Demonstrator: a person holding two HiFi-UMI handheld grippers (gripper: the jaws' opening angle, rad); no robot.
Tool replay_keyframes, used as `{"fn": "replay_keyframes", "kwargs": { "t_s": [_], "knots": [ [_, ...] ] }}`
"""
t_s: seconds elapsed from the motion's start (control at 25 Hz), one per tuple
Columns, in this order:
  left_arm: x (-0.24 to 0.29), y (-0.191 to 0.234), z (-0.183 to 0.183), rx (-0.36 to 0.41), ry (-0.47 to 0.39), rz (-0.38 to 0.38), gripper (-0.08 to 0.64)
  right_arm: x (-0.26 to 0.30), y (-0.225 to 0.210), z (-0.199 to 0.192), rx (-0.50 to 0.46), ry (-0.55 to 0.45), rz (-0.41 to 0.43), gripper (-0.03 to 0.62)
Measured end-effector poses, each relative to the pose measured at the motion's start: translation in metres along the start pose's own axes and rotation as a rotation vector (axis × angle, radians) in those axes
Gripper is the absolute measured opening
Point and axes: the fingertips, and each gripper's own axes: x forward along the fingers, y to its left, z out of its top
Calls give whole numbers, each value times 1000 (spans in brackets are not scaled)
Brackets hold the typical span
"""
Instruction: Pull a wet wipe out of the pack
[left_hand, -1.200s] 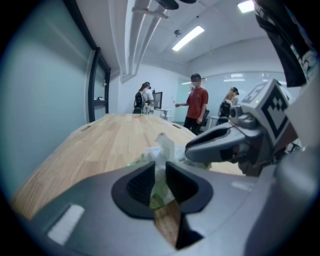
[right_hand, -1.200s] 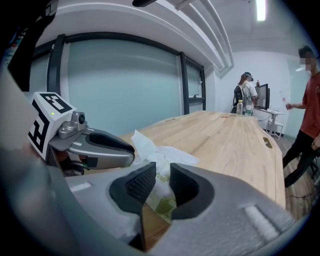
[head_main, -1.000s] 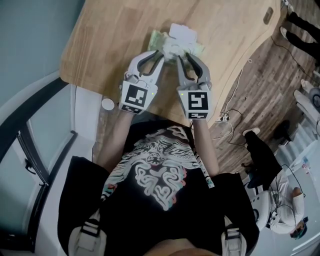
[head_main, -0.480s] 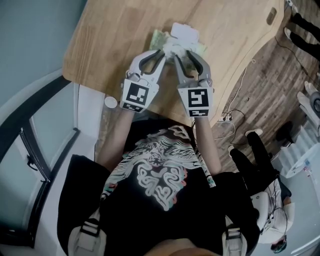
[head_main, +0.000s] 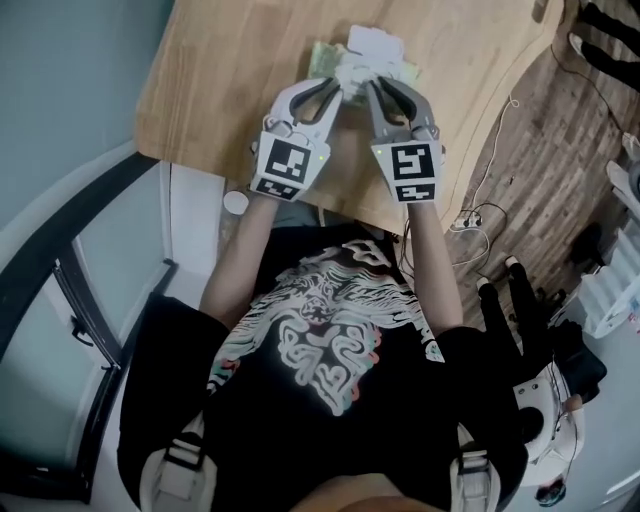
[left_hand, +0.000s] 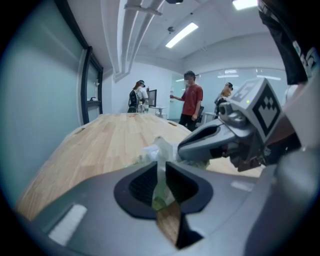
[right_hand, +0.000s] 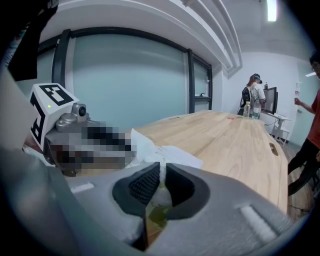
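A green wet wipe pack (head_main: 318, 58) lies on the wooden table (head_main: 230, 70), with a white wipe (head_main: 373, 45) bunched up on top of it. My left gripper (head_main: 343, 84) comes at the pack from the near left. In the left gripper view it (left_hand: 161, 172) is shut on a thin whitish fold of the pack (left_hand: 161, 196). My right gripper (head_main: 371, 86) sits close beside it. Its jaws (right_hand: 161, 175) are closing, and the pads pinch the wipe (right_hand: 162, 152), which rises out of the pack (right_hand: 159, 216).
The table's near edge runs just under both grippers. A small white round cap (head_main: 235, 201) lies on the floor at the left, and cables (head_main: 480, 215) lie on the floor at the right. Several people (left_hand: 190, 100) stand beyond the table's far end.
Both grippers stay at the pack. The right jaws stand narrower around the wipe than before. The head view has shifted a little, and a person at the right edge has moved.
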Motion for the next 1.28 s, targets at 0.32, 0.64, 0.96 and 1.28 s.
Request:
{"fn": "replay_keyframes", "kwargs": {
  "t_s": [0.32, 0.64, 0.96, 1.28],
  "knots": [
    [-1, 1, 1, 39, 4, -88, 31, 3, -3, 1, 37, 27, -70, 25],
    [-4, -10, -2, 67, 12, -162, 31, 1, -4, 1, 37, 41, -159, 18],
    [-6, -8, 0, 61, 6, -161, 31, -1, -1, 0, 28, 40, -187, 11],
    [-11, -7, 2, 53, 3, -143, 31, -6, 4, 0, 27, 33, -184, 9]
  ]
}}
